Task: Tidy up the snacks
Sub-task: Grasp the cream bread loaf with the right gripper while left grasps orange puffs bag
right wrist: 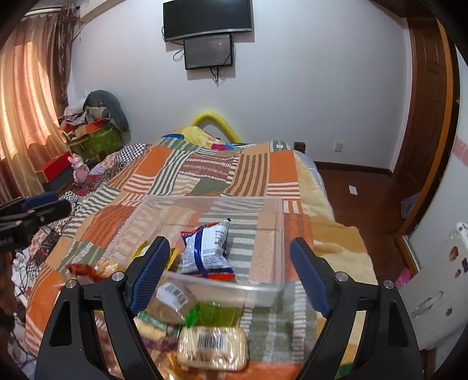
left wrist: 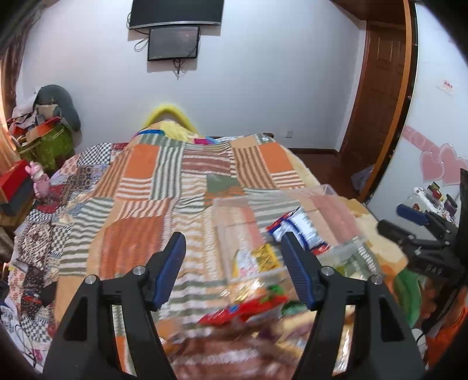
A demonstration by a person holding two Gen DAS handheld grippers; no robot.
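Note:
A clear plastic bin [right wrist: 263, 204] sits on the patchwork bedspread; it also shows in the left wrist view [left wrist: 330, 191]. Inside it lies a white-and-blue snack bag [right wrist: 207, 248], also in the left wrist view [left wrist: 301, 225], and a yellow packet [left wrist: 264, 255]. Loose snacks lie in front of the bin: a beige wrapped cake [right wrist: 212, 347], a green packet [right wrist: 218, 314], a barcoded pack [right wrist: 172, 295] and a red packet [left wrist: 248, 311]. My right gripper [right wrist: 231, 257] is open and empty above them. My left gripper [left wrist: 234, 254] is open and empty, left of the bin.
The bed [right wrist: 204, 172] fills the middle. A cluttered corner with boxes [right wrist: 96, 137] is at the back left. Curtains [right wrist: 26, 102] hang on the left. A wooden door [right wrist: 424, 102] and floor are on the right. Two screens [right wrist: 207, 20] hang on the far wall.

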